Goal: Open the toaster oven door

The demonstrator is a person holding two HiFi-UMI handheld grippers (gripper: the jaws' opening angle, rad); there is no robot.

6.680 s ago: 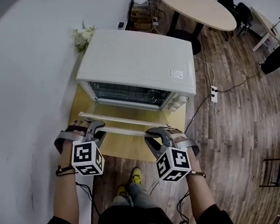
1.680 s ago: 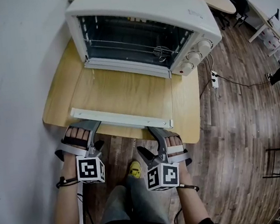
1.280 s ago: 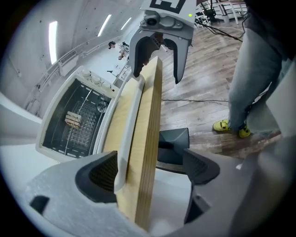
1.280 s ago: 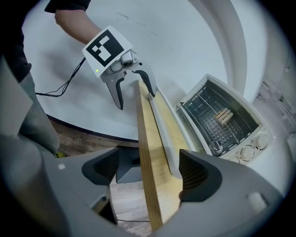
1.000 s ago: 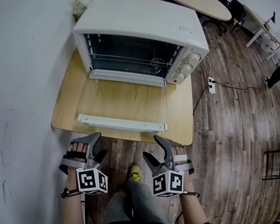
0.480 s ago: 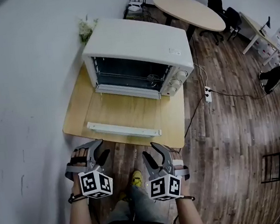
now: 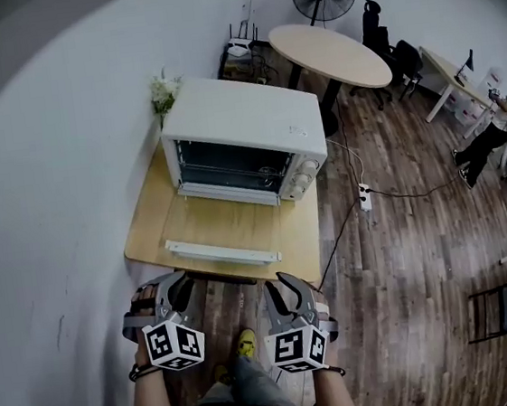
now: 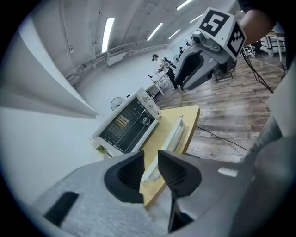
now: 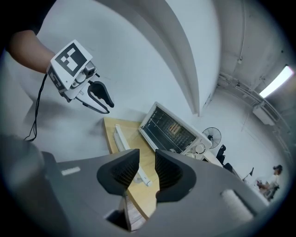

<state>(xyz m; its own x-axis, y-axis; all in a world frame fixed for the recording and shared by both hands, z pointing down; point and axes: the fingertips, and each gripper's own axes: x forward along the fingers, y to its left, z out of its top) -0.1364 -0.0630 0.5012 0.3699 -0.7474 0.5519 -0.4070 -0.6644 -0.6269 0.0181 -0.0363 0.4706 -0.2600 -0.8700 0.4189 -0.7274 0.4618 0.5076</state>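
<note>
Between the left fingers (image 8: pixel 127 173), and likewise between the right fingers (image 9: pixel 121 171), there is only a narrow empty gap. Both pairs have just been closing and have come up off the handle (image 7: pixel 223 251). Ahead and below them, the toaster oven (image 7: pixel 248 116) stands with its door (image 7: pixel 229 223) folded flat on the counter (image 7: pixel 144 242), so the opening looks done. Both pairs sit side by side behind the counter's near edge, tilted gently downward.

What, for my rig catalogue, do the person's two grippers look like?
The left gripper and right gripper are both light grey, each with two curved jaws lined by dark ribbed pads. Each carries a white cube printed with black square markers. A thin black cord loops at the left wrist.
</note>
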